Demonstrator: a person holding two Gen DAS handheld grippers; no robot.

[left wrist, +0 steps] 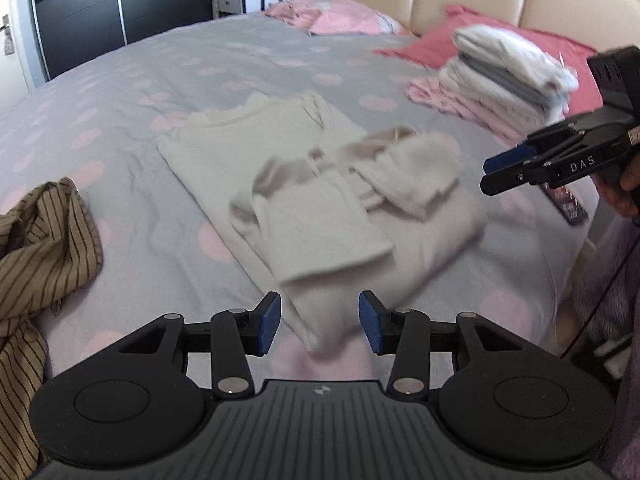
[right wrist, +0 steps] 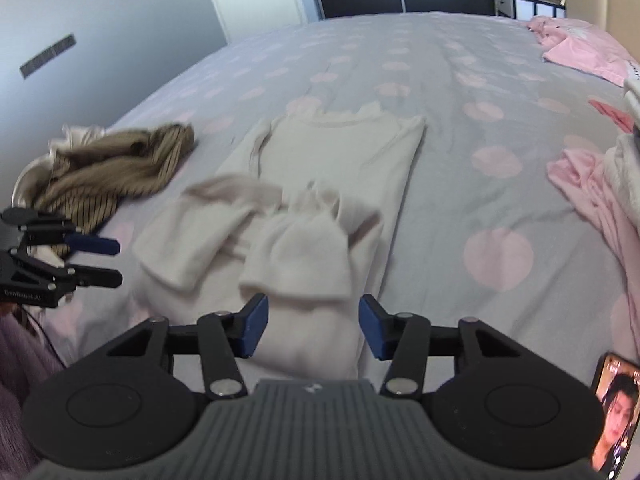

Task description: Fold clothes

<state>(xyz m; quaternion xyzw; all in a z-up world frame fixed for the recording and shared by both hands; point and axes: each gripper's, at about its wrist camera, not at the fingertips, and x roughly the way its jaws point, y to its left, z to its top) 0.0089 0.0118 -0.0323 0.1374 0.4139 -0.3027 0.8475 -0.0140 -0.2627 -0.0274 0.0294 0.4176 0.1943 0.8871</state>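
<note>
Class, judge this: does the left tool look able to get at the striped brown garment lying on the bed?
Probably yes. The left tool is open and holds nothing, and the striped brown garment lies uncovered on the bed to its left, with nothing between them.

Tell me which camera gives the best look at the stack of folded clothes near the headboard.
The left wrist view. There the stack of folded clothes shows whole, white and grey layers resting on a pink garment beside the red pillow. The right wrist view catches only a white sliver of the stack at its right edge.
</note>
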